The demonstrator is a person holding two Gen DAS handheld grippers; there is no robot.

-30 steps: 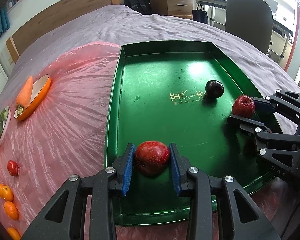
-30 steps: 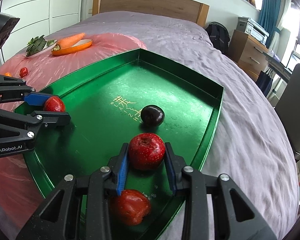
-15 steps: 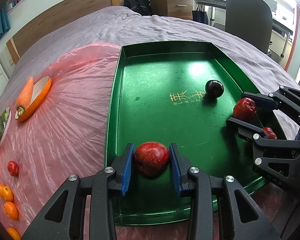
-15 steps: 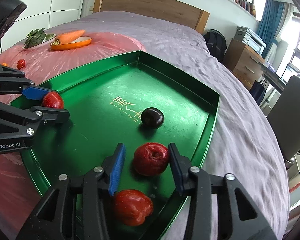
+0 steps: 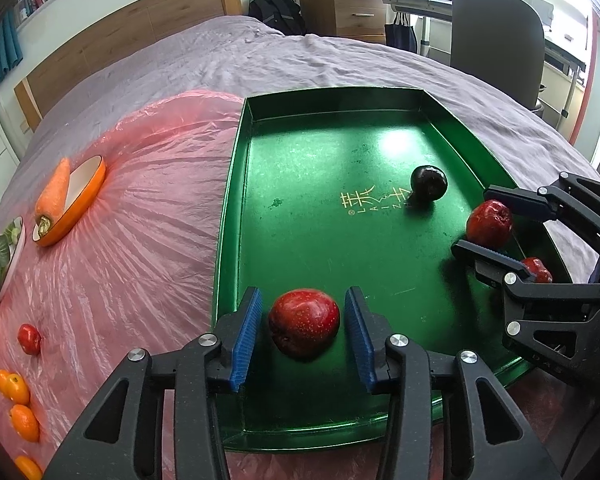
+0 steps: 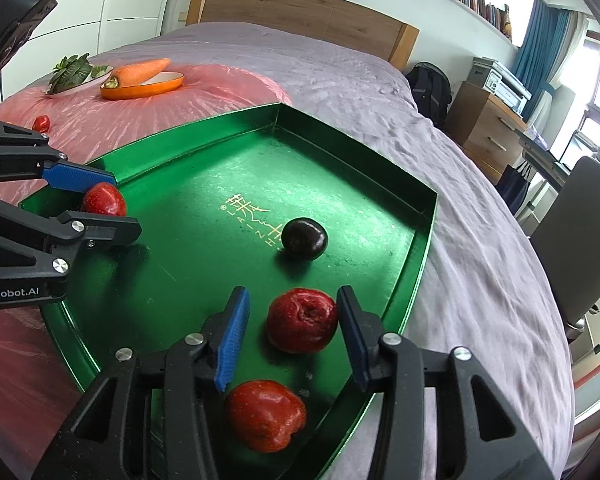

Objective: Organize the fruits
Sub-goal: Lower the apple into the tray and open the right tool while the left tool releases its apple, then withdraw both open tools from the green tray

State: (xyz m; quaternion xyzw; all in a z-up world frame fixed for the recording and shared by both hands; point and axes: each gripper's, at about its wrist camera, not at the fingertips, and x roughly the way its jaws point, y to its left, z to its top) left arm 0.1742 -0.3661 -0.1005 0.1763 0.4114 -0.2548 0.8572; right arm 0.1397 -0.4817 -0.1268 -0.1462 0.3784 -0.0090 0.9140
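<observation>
Between the blue pads of the left tool [image 5: 301,330] sits a red apple [image 5: 303,321], resting on the floor of the green tray [image 5: 236,208] near its near-left corner. Those jaws have just been opening, and a thin gap now shows on each side of the fruit, so it lies free between them, not pinched. Over at the tray's right edge, the right tool [image 6: 290,330] stands around a second red apple [image 6: 302,319]; its jaws have also just been opening, wider than the left pair, with clear green showing on both sides of the fruit. A third red apple [image 6: 264,414] lies nearer still, under that tool's left finger and close to the tray wall. A dark plum [image 6: 303,238] rests farther in, beside the gold lettering.

What the coming move turns on, as I judge it, is that each released apple lies straight ahead along its tool's pointing line, dead centre between the pads. A straight pull back and up should clear both; any sideways drift would nudge the round fruit and set it rolling.

Left of the tray, on the pink sheet [image 5: 140,240] over the bed, a small red fruit [image 5: 29,339] and several oranges [image 5: 18,388] wait, nearer the left tool.
</observation>
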